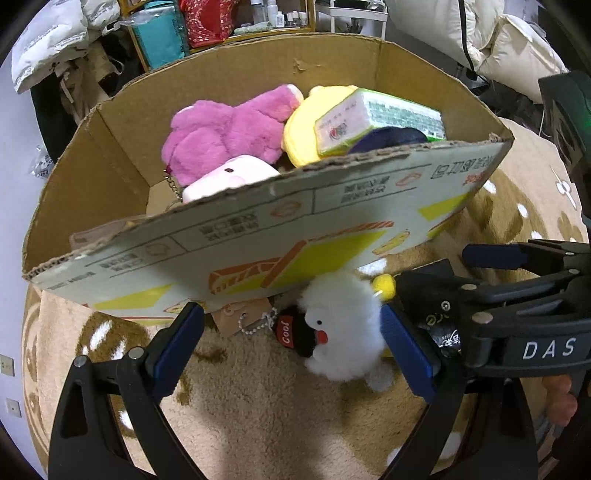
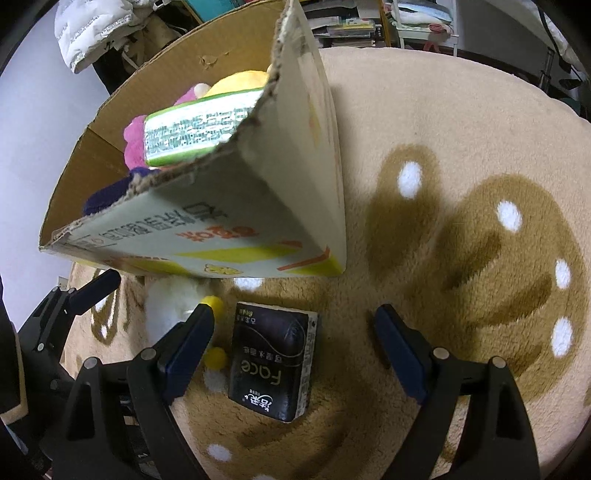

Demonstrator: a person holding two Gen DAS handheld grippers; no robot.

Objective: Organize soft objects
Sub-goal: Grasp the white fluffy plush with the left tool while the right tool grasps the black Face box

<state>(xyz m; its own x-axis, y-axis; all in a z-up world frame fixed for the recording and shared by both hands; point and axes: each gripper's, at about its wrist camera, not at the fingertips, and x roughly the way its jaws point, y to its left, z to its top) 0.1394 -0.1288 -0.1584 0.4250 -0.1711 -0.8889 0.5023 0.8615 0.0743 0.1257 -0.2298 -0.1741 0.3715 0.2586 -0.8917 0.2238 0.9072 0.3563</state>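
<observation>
A tan rug (image 2: 424, 110) with brown patches and white dots covers the floor. Behind it, white padded bedding (image 1: 491, 40) is heaped, beside a shelf holding small bottles (image 1: 280, 14) and a teal container (image 1: 159, 33).

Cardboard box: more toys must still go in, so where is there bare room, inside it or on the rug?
The brown cardboard box is crowded at its right, where the pink plush, yellow plush and green tissue pack pile up; its near-left corner looks free. The beige rug right of the box is bare.
</observation>
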